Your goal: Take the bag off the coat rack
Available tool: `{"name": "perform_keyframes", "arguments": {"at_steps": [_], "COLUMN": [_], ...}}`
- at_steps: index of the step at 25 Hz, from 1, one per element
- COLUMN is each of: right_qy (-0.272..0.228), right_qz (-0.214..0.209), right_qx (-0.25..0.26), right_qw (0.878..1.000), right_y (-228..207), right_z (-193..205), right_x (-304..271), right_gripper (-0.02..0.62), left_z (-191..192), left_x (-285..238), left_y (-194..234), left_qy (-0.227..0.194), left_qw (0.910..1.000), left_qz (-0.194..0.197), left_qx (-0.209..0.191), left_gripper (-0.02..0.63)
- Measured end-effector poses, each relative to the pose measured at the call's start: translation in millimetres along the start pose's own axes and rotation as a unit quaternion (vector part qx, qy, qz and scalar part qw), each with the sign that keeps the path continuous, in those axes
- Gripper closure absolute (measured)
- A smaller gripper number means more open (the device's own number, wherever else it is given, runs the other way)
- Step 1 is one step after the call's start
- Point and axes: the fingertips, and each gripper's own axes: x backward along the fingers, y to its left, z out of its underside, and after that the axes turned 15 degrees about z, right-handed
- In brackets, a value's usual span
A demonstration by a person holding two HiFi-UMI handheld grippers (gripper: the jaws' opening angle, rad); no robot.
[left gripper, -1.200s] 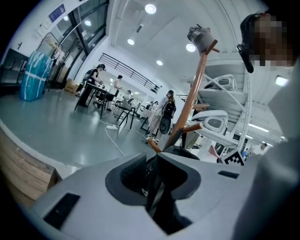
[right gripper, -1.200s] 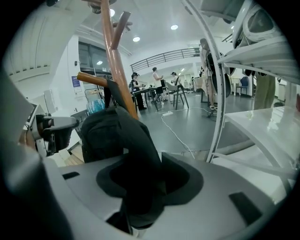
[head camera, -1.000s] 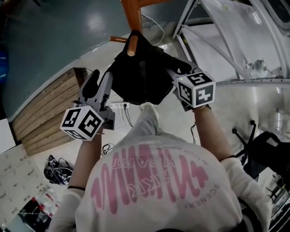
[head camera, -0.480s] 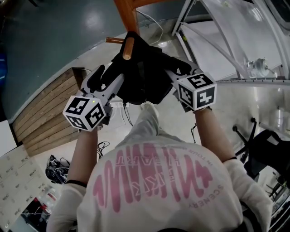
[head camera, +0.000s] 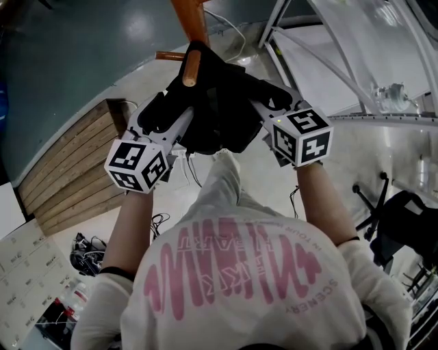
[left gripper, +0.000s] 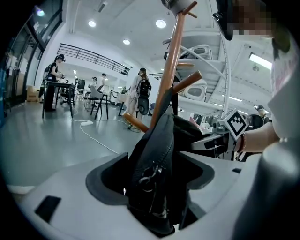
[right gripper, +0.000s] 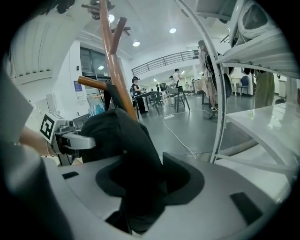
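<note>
Because its top is looped over an upward-slanting peg (head camera: 191,67) of the wooden coat rack (head camera: 190,20), the black bag (head camera: 215,113) cannot simply be pulled sideways; by my reading it has to be raised along the peg until it clears the tip. It hangs just below that tip, bunched and sagging, with the rack's post rising close behind it.

On the person's right side, the right tongs (right gripper: 150,179) are partly closed, with a thick fold of the dark fabric pinched between the pads. This hold probably steadies the bag and takes some of its weight.

On the other side, the left tongs (left gripper: 155,180) stand as wide as they go. The bag's seamed edge and its metal zipper pull (left gripper: 149,174) sit between the pads, with a gap showing beside the fabric, so nothing is gripped there. That wide stance looks like a way of getting round the bulky edge before closing on it.

Holding the bag from both sides would keep it level and stop it swinging or snagging on the peg during the lift. Both arms reach up and forward over the grey floor (head camera: 61,61), well above the wooden platform (head camera: 72,171).
</note>
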Motion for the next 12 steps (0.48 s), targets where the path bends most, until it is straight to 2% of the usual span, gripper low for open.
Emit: {"name": "perform_keyframes", "arguments": {"at_steps": [5, 7, 9, 12], "right_qy": [-0.017, -0.017, -0.016, -0.011], "right_qz": [0.003, 0.004, 0.005, 0.009], "right_qx": [-0.013, -0.019, -0.021, -0.018], "right_qw": [1.000, 1.000, 1.000, 1.000], "right_y": [2, 2, 2, 3], "right_z": [0, 0, 1, 2], "right_x": [1, 0, 0, 0], "right_gripper": [0.414, 0.413, 0.416, 0.419], "left_z": [-1, 3, 7, 8], "left_x": [1, -1, 0, -1], "left_y": [6, 8, 10, 12], "left_qy": [-0.018, -0.009, 0.008, 0.005], "left_qw": [0.9994, 0.9991, 0.9981, 0.9981], "left_qz": [-0.026, -0.035, -0.048, -0.049], "left_qx": [-0.008, -0.020, -0.037, -0.037], "left_gripper": [0.295, 0.304, 0.387, 0.419]}}
